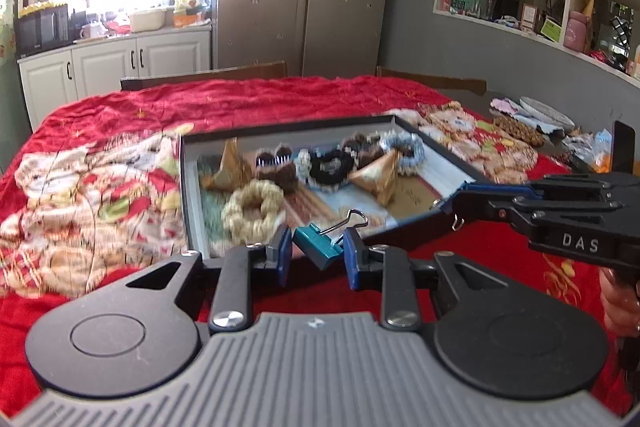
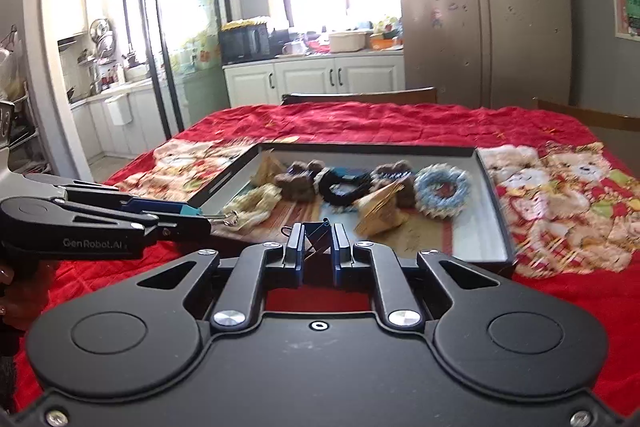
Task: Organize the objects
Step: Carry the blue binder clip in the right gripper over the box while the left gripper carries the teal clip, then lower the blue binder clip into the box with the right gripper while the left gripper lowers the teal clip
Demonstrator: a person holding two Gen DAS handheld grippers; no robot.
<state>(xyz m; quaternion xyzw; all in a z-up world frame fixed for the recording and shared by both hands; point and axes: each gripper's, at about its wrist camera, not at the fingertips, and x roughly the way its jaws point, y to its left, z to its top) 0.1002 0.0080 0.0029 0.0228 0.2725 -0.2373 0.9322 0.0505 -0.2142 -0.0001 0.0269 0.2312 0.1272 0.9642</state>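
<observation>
Two tools above the tray's near edge, each clamped on a binder clip.

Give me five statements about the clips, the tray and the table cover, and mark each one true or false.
1. The left gripper has its jaws on a teal binder clip. True.
2. The right gripper is empty, jaws wide open. False: its jaws are shut on a dark blue binder clip.
3. The tray holds several hair scrunchies, among them a cream scrunchie and a black scrunchie. True.
4. The table is covered by a plain green cloth. False: the cloth is red with a bear pattern.
5. The tray stands on the kitchen counter. False: it lies on the red cloth on the table.
</observation>
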